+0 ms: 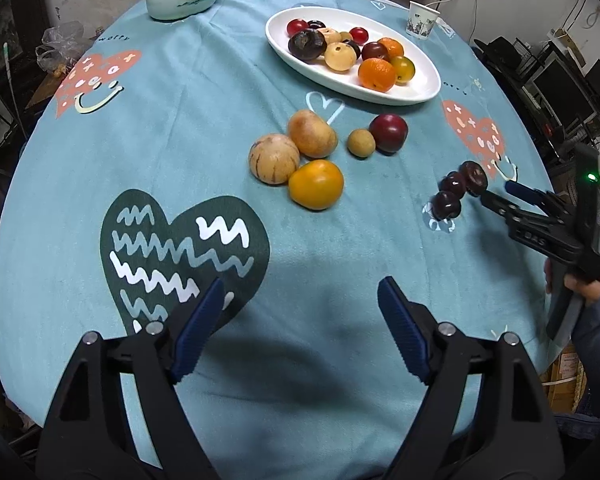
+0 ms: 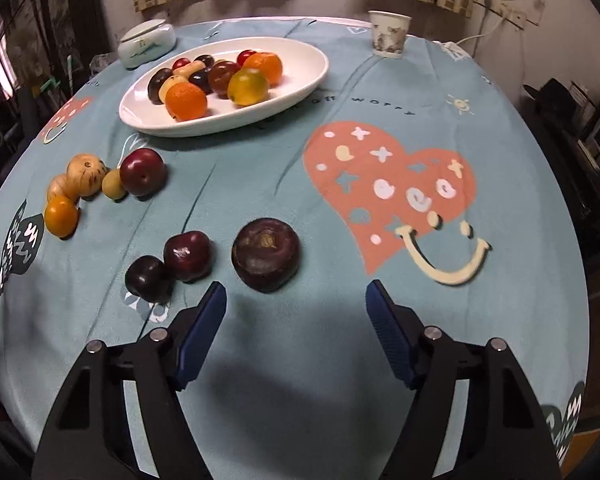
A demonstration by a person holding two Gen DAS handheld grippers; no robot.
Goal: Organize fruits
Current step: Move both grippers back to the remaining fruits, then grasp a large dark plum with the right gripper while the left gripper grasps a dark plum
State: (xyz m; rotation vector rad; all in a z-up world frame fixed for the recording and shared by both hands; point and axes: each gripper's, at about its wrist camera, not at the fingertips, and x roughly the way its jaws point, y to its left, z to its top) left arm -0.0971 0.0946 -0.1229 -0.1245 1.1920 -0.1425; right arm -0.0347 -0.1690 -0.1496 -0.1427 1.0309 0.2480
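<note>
Sorting looked partly done: the white oval ceramic plate [image 2: 224,120] at twelve o'clock already held mixed fruit, while others lay grouped on the teal heart-printed tablecloth [image 2: 340,360]. The right gripper [image 2: 296,300] stood open and empty, with the large dark purple round fruit [image 2: 266,254] just ahead at twelve o'clock. Taking it probably called for advancing until the jaws straddled it. The left gripper [image 1: 300,296] was also open, empty. Cluttered shelves surrounded the table.

Black left gripper [image 1: 300,300] and right gripper [image 2: 296,304], ribbed blue jaws, silver screws; grey-blue sleeve [image 1: 596,320].
</note>
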